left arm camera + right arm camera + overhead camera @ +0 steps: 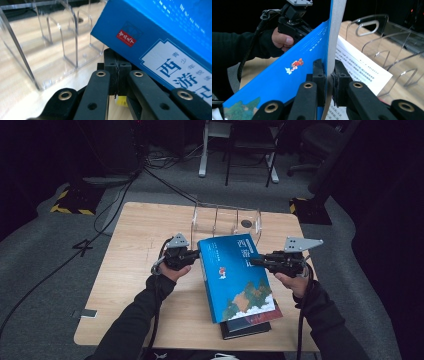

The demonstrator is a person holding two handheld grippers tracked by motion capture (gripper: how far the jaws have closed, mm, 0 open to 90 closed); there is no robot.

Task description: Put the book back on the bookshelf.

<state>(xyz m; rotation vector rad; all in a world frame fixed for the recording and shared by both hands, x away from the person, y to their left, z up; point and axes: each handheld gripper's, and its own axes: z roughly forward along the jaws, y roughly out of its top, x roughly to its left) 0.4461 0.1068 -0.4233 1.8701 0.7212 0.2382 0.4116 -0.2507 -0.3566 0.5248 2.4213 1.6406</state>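
While we pinch the blue book [232, 275] in the right gripper [256, 262], long axis toward the acrylic rack [227, 220], spine leftward, left gripper [196, 254] pressed together beneath it.

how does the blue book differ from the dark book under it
The blue paperback book is lifted at a tilt; the dark book lies flat on the wooden table. The blue one is fully exposed and clamped by the right hand-held gripper; the dark one is mostly covered and untouched. Both lie at the table's near edge.
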